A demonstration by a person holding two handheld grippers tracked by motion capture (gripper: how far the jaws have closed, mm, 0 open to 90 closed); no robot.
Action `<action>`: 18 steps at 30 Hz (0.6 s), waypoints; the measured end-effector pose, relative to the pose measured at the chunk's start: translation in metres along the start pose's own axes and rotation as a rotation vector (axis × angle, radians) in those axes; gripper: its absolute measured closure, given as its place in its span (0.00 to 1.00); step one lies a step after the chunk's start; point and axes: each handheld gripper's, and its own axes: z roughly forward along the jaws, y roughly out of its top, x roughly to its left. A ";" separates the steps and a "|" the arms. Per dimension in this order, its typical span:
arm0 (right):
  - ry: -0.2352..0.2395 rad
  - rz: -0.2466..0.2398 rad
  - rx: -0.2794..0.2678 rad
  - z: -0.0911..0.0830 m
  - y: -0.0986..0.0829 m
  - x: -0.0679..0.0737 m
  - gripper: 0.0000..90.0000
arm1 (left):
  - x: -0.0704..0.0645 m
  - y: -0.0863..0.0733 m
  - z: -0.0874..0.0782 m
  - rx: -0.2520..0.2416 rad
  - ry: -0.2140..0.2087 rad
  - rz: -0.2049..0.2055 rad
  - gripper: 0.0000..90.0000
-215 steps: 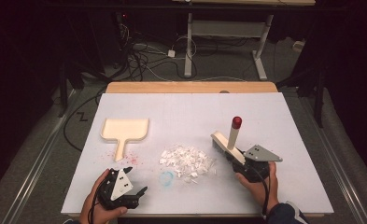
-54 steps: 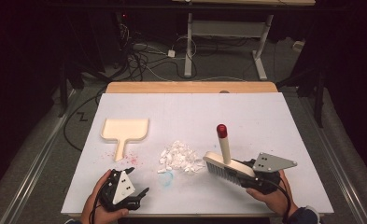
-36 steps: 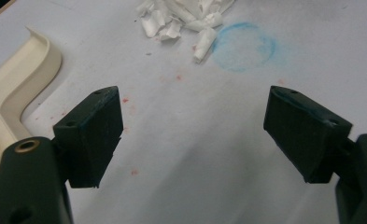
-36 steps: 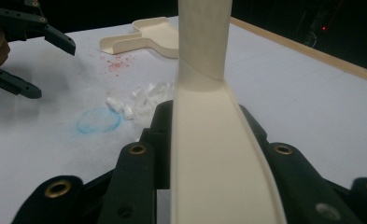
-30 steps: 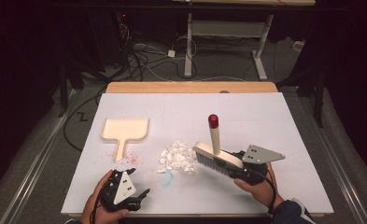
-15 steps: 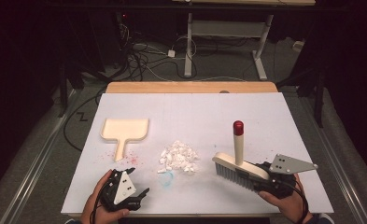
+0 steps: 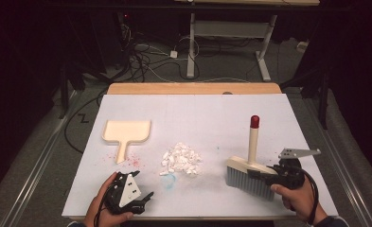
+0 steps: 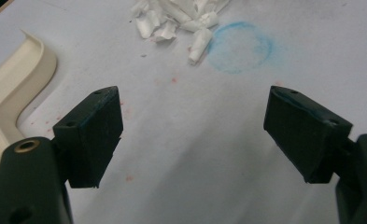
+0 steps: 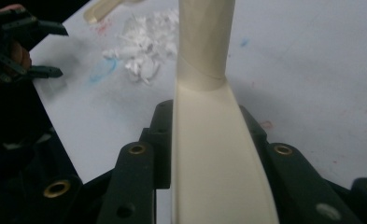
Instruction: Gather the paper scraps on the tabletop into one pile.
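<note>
Your right tongs [image 7: 269,178], clamping the cream grey-bristled brush [image 7: 249,171], have drawn back from the white paper-scrap pile [image 7: 181,158], probably for another sweep, while your left tongs [image 7: 143,198] idle wide.

no words, numbers, brand names or labels can be read in any of the views. the only marks are a smudgy blue chalk ring [image 8: 239,47] and some small red specks [image 7: 132,160], both on the flat white surface [image 7: 198,113], and neither makes a letter or a number. the cream plastic brush with the red-tipped handle [image 7: 252,161] and the cream plastic dustpan [image 7: 126,132] have nothing written on them.
</note>
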 end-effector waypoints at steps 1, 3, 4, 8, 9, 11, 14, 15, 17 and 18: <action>-0.015 -0.009 0.010 0.001 0.003 -0.007 0.76 | 0.000 0.000 0.001 0.003 -0.002 -0.001 0.21; -0.014 0.018 0.053 0.005 0.010 -0.019 0.74 | -0.001 0.000 0.003 0.007 -0.002 0.001 0.21; -0.001 0.027 0.074 0.007 0.012 -0.025 0.73 | -0.001 0.001 0.003 0.007 -0.003 0.002 0.21; -0.002 0.009 0.128 0.016 0.022 -0.040 0.68 | -0.002 0.001 0.003 0.011 -0.004 0.011 0.21; 0.012 0.016 0.133 0.016 0.025 -0.043 0.68 | -0.002 0.001 0.004 0.011 -0.006 0.010 0.21; 0.015 -0.005 0.142 0.016 0.028 -0.046 0.67 | -0.002 0.001 0.004 0.012 -0.006 0.010 0.21; -0.019 -0.022 0.140 0.016 0.034 -0.047 0.58 | -0.002 0.001 0.004 0.012 -0.008 0.011 0.20; -0.050 -0.028 0.136 0.014 0.037 -0.048 0.55 | -0.002 0.001 0.004 0.011 -0.008 0.011 0.20; -0.099 -0.054 0.108 0.010 0.042 -0.049 0.50 | -0.002 0.001 0.004 0.010 -0.007 0.012 0.20; -0.126 -0.072 0.105 0.008 0.044 -0.049 0.50 | -0.002 0.001 0.004 0.010 -0.007 0.015 0.20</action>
